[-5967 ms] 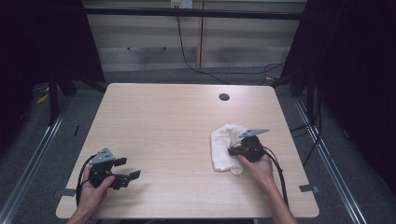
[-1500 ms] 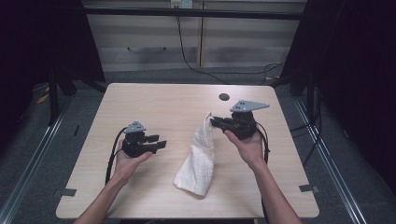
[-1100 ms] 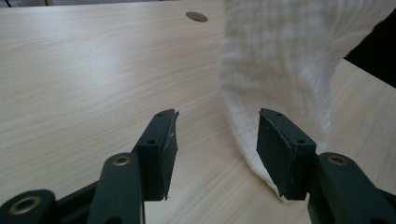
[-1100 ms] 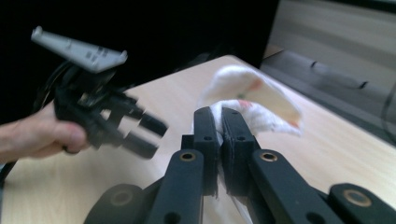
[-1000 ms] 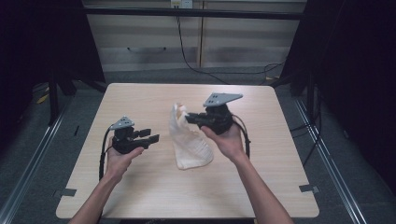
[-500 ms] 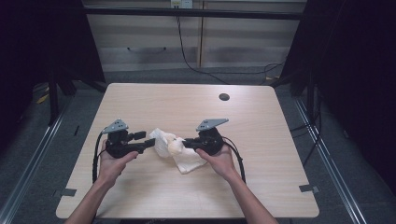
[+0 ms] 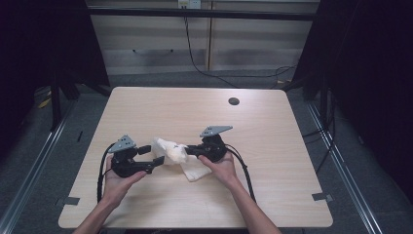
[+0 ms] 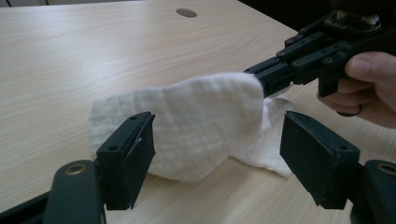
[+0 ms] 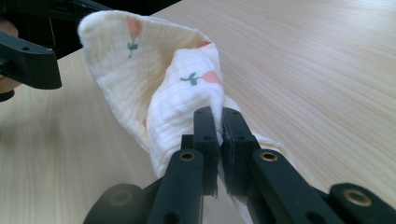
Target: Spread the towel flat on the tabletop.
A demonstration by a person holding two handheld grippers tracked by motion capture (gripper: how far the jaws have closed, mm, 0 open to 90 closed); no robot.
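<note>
Wooden table (image 7: 272, 126); cloth (image 7: 171, 152) lengthwise between left tool (image 7: 152, 156) and right tool (image 7: 189, 151)

- I count one cloth (image 7: 171, 152), a white one, near the middle of the table.
- One table (image 7: 160, 109), light wood.
- One round hole (image 7: 234, 101) in the tabletop, at the far right.
- Two grippers: my left gripper (image 7: 149, 157) and my right gripper (image 7: 188, 150).
- Two hands on them, a left hand (image 7: 118, 179) and a right hand (image 7: 220, 166).
- Two grey three-cornered plates (image 7: 122, 144), one on top of each gripper.
- Two cables (image 7: 245, 170), one trailing from each.
</note>
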